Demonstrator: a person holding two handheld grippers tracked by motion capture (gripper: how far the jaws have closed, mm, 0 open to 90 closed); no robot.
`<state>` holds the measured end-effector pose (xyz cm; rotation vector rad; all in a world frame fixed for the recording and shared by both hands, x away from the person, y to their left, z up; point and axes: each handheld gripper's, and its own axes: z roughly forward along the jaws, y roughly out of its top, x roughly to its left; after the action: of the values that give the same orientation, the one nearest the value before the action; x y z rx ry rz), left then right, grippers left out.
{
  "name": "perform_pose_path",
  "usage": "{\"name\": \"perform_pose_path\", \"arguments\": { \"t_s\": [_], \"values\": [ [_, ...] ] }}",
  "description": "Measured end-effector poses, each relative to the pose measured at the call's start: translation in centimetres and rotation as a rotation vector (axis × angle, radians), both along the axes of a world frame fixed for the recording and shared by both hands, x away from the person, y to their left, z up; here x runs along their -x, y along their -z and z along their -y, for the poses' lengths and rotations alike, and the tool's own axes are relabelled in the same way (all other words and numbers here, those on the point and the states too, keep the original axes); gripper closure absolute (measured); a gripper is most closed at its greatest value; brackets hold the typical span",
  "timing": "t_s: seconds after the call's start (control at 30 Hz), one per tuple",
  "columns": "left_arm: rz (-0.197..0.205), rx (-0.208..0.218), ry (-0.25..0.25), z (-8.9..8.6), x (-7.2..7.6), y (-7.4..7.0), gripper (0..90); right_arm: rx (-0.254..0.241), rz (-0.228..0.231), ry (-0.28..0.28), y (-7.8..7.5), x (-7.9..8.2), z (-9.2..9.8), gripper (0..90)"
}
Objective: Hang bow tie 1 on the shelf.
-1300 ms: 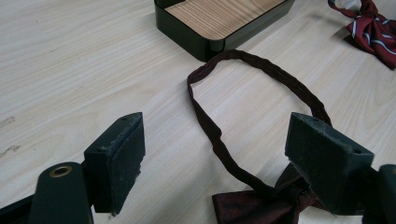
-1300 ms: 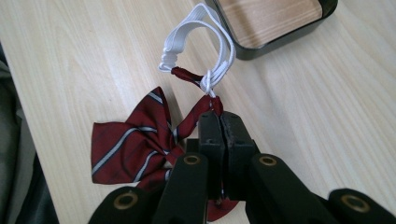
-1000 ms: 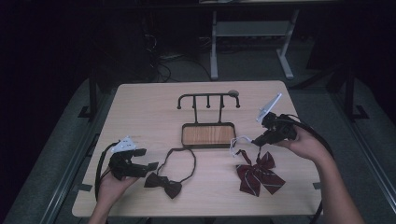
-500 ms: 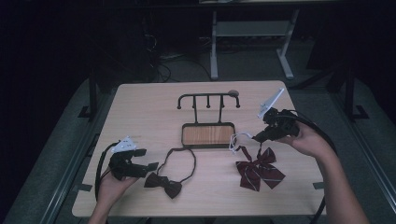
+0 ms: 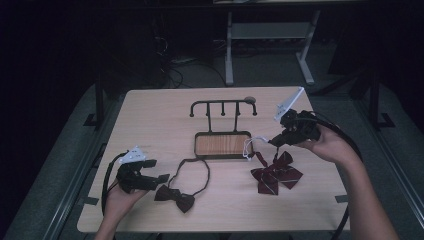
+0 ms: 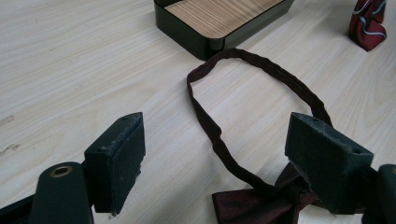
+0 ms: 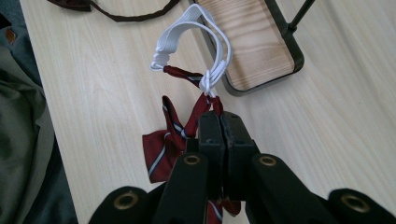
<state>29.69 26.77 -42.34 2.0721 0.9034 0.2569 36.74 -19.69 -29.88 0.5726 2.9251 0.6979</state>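
Right gripper [image 7: 219,122] fingers clamped on red tie [image 5: 276,173] strap, tie partly lifted near rack [image 5: 222,106]. Left gripper [image 6: 224,154] fingers wide, idle. Advice: raise until white loop [image 7: 196,42] clears a hook.

High view: fixed above the person's side, looking forward and down over the whole table [image 5: 150,107], at a distance. Left gripper view: rides on the left tool [image 6: 212,161], low and close to the table, facing along its two jaws toward the wood-topped stand base [image 6: 219,18]. Right gripper view: rides on the right tool [image 7: 219,128], raised, looking steeply down. All three views share the stand base [image 5: 222,145] [image 7: 252,46] and the striped red bow tie [image 5: 275,172] [image 6: 371,21] [image 7: 175,135].
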Motion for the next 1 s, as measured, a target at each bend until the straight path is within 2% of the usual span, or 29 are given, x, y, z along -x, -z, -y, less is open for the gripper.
{"name": "perform_pose_path", "arguments": {
  "t_s": [0.47,1.0],
  "values": [
    [0.001,-0.001,0.003,0.0,0.0,0.0,20.1,0.013,0.027,-0.011,-2.3,-0.3,-1.0,87.9],
    [0.001,0.002,0.004,0.0,0.0,0.0,20.1,0.014,0.038,-0.003,-3.6,-1.4,-1.3,87.9]
  ]
}}
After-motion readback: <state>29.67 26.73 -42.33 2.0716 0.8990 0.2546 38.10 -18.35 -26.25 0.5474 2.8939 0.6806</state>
